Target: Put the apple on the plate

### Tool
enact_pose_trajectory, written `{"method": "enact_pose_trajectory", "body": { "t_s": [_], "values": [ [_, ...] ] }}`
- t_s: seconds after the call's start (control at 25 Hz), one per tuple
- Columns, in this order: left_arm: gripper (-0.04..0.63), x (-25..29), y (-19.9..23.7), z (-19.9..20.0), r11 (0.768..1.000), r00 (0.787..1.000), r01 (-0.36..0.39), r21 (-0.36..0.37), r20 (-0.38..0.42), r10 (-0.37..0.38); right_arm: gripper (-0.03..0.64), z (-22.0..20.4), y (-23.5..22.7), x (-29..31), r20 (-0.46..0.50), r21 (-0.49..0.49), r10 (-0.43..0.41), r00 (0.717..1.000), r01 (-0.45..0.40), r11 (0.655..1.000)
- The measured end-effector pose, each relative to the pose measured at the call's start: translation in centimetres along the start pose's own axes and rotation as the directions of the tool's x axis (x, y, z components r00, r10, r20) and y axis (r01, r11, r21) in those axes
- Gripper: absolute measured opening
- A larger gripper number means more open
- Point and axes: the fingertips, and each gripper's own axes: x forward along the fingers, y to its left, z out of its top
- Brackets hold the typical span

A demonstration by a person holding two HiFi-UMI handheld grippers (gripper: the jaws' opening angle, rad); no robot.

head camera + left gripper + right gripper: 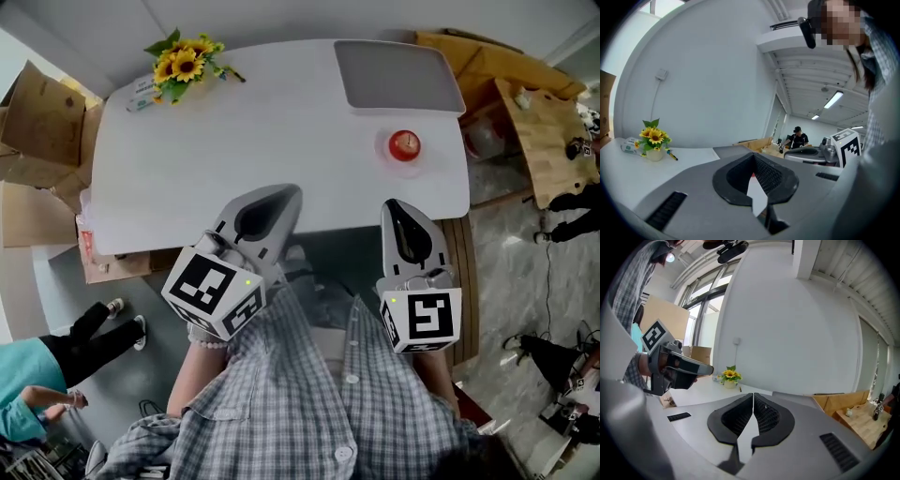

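Apple [404,143] on plate [382,155], grey tray [398,75] behind plate. Left gripper [281,193], right gripper [395,205] — fingers pressed together, gripping nothing, short of plate.

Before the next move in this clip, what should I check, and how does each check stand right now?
1. Apple in view: ok.
2. Apple on plate: ok, it appears to sit on it already.
3. Left gripper empty, jaws together: ok.
4. Right gripper empty, jaws together: ok.
5. Jaws open for any grasp: not ok.
6. Table bare between grippers and apple: ok.
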Motion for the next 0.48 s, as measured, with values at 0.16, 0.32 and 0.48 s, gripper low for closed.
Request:
{"method": "enact_pose_trajectory", "body": {
  "t_s": [0.16, 0.32, 0.48],
  "values": [
    [0.009, 1.2, 1.9, 0.9, 0.999, 0.999, 0.036, 0.004, 0.005, -0.036, 0.023, 0.8, -0.1, 1.9, -0.004, -0.003, -0.029, 1.0, 0.029, 1.0],
    [0.009, 2.0, 4.0, 0.8, 0.998, 0.998, 0.054, -0.011, -0.008, -0.055, 0.023, 1.1, 0.2, 3.6, -0.019, -0.01, -0.058, 0.998, 0.058, 0.998],
    [0.009, 3.1, 5.1, -0.1, 0.996, 0.997, 0.073, -0.041, -0.02, -0.074, 0.023, 0.4, 0.6, 5.0, -0.046, -0.007, -0.061, 0.997, 0.061, 0.998]
  ]
}}
